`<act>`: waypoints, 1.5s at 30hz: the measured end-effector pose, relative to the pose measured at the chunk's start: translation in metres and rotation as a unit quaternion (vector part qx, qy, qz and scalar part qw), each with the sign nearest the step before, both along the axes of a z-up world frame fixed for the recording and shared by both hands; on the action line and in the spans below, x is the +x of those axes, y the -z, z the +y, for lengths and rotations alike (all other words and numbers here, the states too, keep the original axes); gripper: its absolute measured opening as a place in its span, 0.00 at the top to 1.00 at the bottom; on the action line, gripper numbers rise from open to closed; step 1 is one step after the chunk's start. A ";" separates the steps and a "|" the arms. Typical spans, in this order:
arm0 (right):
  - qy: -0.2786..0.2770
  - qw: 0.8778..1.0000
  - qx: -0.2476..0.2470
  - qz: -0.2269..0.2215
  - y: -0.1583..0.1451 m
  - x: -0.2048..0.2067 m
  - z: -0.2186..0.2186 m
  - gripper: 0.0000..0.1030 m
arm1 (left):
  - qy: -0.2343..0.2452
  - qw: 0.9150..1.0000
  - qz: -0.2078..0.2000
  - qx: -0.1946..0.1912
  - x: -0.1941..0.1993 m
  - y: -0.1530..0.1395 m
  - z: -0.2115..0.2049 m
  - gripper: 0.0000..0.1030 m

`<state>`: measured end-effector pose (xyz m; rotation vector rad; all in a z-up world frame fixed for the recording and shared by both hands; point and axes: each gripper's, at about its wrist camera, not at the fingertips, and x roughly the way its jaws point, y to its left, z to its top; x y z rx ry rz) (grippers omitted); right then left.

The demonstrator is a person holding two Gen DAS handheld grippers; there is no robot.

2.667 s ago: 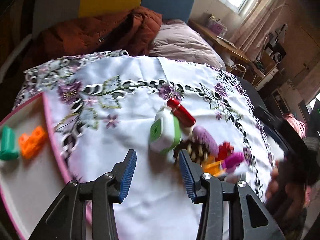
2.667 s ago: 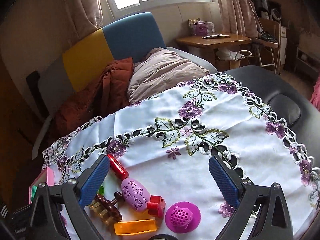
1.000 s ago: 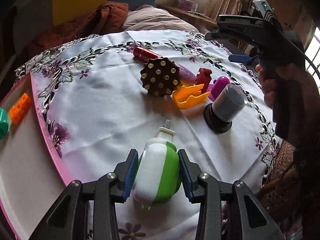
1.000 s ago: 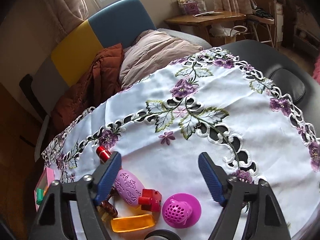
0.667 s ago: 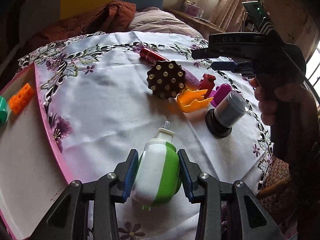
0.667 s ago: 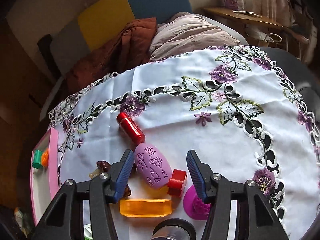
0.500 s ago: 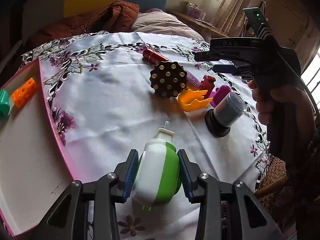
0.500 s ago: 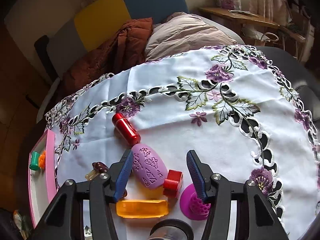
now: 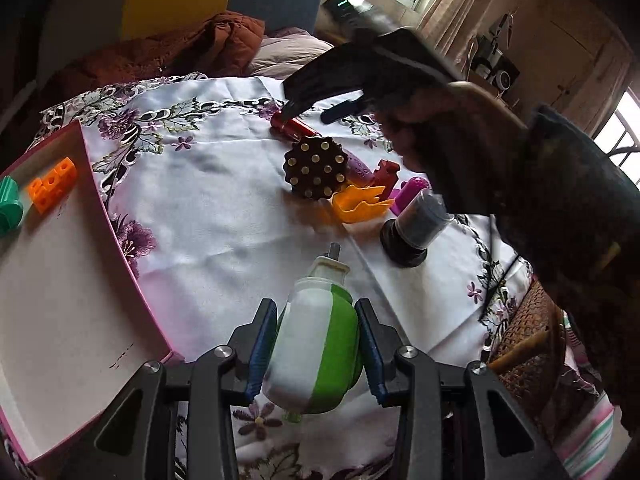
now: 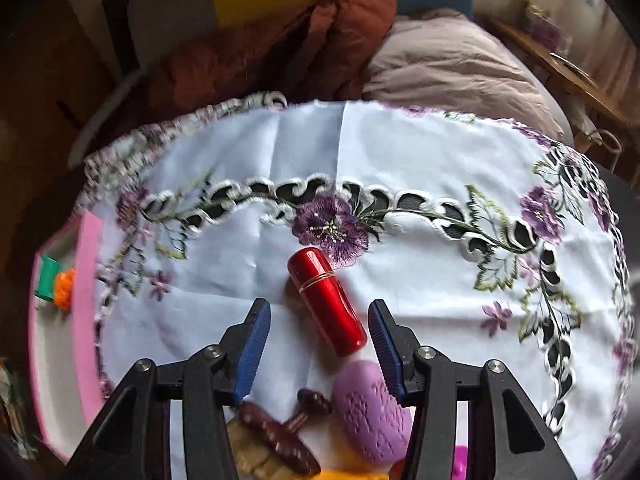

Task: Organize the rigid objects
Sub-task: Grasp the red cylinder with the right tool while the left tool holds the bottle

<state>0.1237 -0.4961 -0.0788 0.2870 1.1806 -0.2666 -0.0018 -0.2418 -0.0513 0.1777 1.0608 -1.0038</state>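
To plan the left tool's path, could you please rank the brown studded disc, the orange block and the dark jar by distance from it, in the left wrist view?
Measured from the left tool, which is shut on the green-and-white bottle:
1. Dark jar, ahead to the right.
2. Brown studded disc, straight ahead, farther up the cloth.
3. Orange block, far left, inside the pink tray.

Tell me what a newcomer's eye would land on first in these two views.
First, the green-and-white bottle clamped in the left tongs, low in the left wrist view above the embroidered tablecloth. Next, the shiny red tube lying on the cloth between the right tongs' blue pads, which have just been closing but do not touch it. The pink tray sits at the left.
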 end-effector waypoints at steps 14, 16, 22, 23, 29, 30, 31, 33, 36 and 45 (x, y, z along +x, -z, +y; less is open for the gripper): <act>-0.060 0.997 -0.001 -0.053 -0.033 -0.020 0.041 0.86 | -0.011 0.999 0.004 -0.032 -0.002 -0.018 0.023 0.61; -0.078 0.995 0.006 -0.069 -0.042 -0.028 0.059 0.90 | -0.019 0.999 0.003 -0.038 -0.002 -0.023 0.031 0.61; -0.132 0.988 0.018 -0.072 -0.039 -0.052 0.107 0.98 | -0.051 0.997 -0.001 -0.054 0.003 -0.036 0.059 0.61; -0.131 0.988 0.023 -0.073 -0.037 -0.055 0.109 0.98 | -0.058 0.997 -0.003 -0.056 0.004 -0.038 0.065 0.61; -0.060 0.992 0.072 -0.080 -0.032 -0.060 0.076 0.94 | -0.087 0.994 -0.002 -0.062 0.011 -0.039 0.086 0.61; -0.055 0.992 0.076 -0.084 -0.033 -0.059 0.073 0.92 | -0.090 0.994 -0.001 -0.064 0.011 -0.039 0.089 0.61; -0.056 0.992 0.078 -0.086 -0.034 -0.057 0.073 0.74 | -0.093 0.994 0.000 -0.066 0.011 -0.039 0.091 0.61; -0.076 0.991 0.072 -0.082 -0.035 -0.050 0.077 0.24 | -0.097 0.993 0.000 -0.066 0.013 -0.039 0.094 0.61; -0.128 0.989 0.033 -0.061 -0.034 -0.035 0.089 0.15 | -0.100 0.993 0.001 -0.068 0.013 -0.040 0.097 0.61; -0.169 0.985 0.004 0.036 0.006 0.008 0.091 0.16 | -0.111 0.992 0.012 -0.065 0.021 -0.036 0.101 0.61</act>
